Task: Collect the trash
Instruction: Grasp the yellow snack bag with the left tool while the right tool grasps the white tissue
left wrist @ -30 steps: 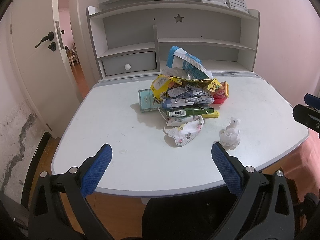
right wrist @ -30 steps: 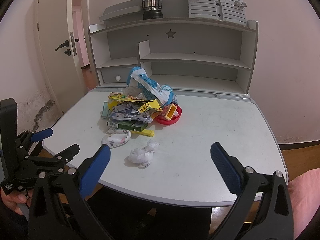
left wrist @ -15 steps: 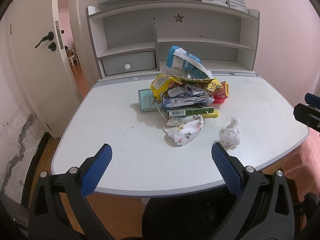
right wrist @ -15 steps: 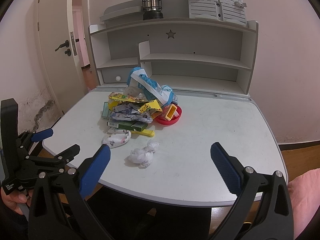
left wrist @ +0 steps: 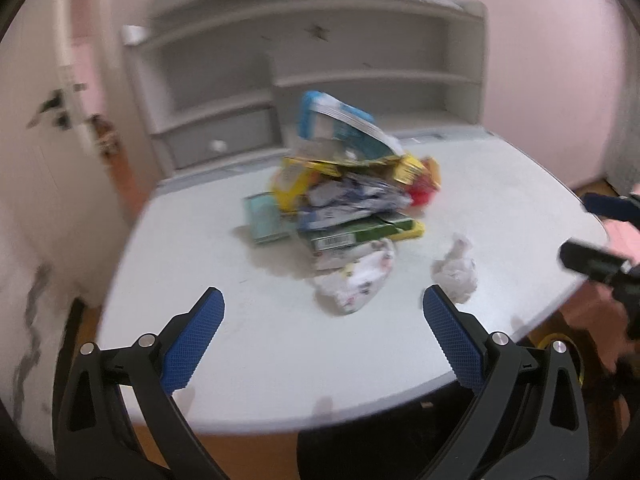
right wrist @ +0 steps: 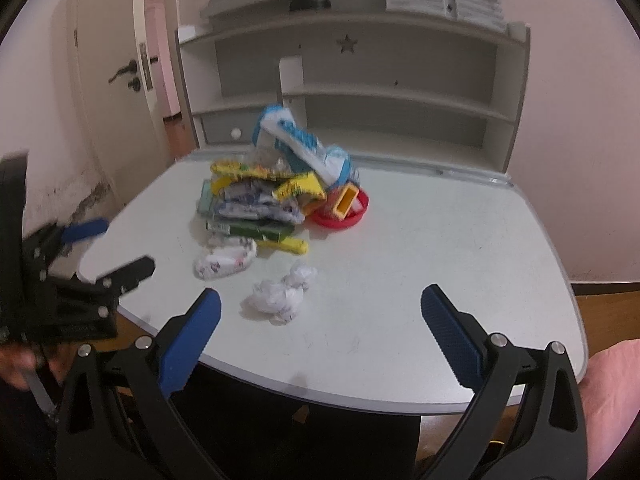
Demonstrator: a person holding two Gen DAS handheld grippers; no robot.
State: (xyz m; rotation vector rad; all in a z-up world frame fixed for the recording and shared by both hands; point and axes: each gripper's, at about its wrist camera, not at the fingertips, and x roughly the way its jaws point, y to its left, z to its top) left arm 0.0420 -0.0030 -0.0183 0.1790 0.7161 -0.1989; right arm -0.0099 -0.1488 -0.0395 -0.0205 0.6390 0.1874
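Both tools are spread wide and hold nothing: the left tool (left wrist: 322,312) and the right tool (right wrist: 320,310) hang over the near edge of the surface (right wrist: 460,240). The trash pile (right wrist: 276,204) sits at 11 o'clock from the right tool, with a crumpled white tissue (right wrist: 282,294) lying just beside the pile at 12 o'clock.

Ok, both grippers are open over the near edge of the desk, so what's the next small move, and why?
Probably ease the right gripper forward and down over the crumpled white tissue. It lies loose on the desk, apart from the trash pile, nearest that gripper, whose jaws stand wide. The left gripper also holds nothing.
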